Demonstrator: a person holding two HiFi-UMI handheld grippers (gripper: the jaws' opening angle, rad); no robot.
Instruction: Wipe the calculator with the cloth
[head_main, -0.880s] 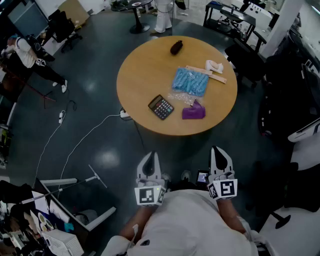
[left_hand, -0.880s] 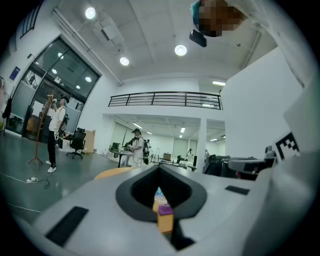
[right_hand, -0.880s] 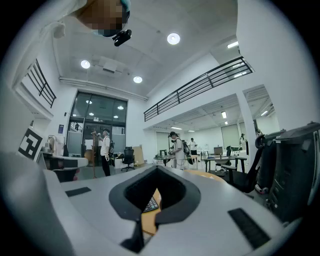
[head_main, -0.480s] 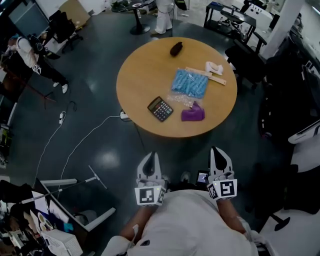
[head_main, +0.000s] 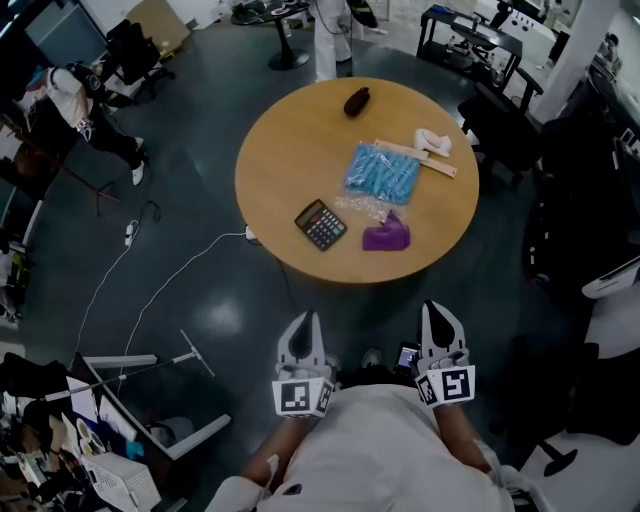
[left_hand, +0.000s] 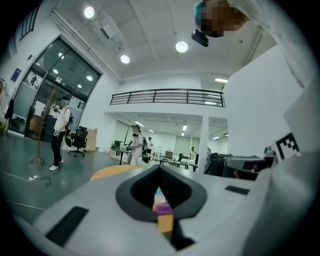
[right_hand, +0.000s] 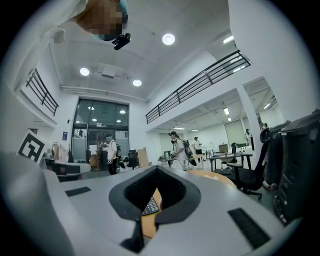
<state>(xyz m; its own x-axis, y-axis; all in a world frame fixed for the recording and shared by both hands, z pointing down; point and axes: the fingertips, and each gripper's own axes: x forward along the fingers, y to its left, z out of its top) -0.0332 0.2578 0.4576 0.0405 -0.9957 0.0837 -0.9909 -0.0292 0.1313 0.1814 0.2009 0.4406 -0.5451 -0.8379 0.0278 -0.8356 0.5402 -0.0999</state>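
Head view, looking steeply down. We see a round table with a smooth, tan wooden top standing on a dark, glossy floor. The calculator, a flat dark rectangle with rows of small keys, lies near the table's near edge, turned at an angle to it. The cloth, a soft purple bundle with crumpled folds, lies just to the right of the calculator by the same edge, and the two do not touch. Toward the table's middle we note a puffy blue packet with crinkled clear film at its near side. Toward the far right edge lie a thin pale wooden stick and a small white lumpy object. A dark oval object lies at the far edge. The left tool and the right tool, both of white moulded plastic with pointed tips, are clenched on nothing and held level over the floor, short of the table's near edge and well apart from the calculator. Against the earlier frames, we find the table and both tools slightly lower in view, while the things on the table keep their arrangement.
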